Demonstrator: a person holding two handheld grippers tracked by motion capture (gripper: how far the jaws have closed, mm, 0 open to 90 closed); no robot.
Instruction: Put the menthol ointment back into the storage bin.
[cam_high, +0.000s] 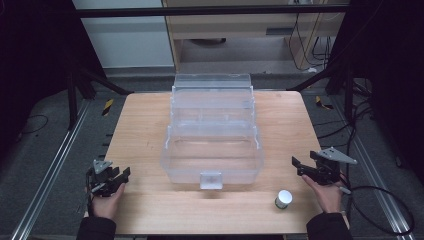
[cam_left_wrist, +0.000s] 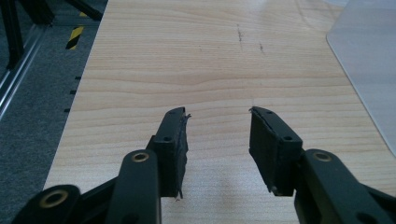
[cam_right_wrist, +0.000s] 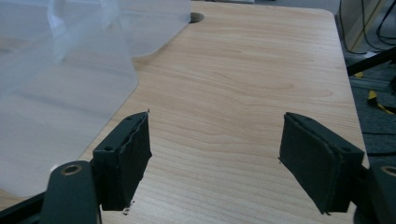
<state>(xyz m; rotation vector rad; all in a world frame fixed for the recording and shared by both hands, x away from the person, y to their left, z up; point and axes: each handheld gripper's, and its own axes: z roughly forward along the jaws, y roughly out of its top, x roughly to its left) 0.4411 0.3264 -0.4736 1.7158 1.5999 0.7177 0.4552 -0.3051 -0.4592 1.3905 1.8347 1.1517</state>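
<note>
A clear plastic box with its lid tipped back stands in the middle of the wooden table, a clear latch on its front wall. A small jar with a white cap stands upright near the front right. My left gripper rests at the front left, open, with only bare wood between its jaws. My right gripper sits at the right edge, open wide and holding nothing. It is just right of the box and behind the jar.
The box's corner lies off to the right of my left gripper. Metal rails and grey floor run along the table's left side, cables along its right. Bare wood lies in front of the box.
</note>
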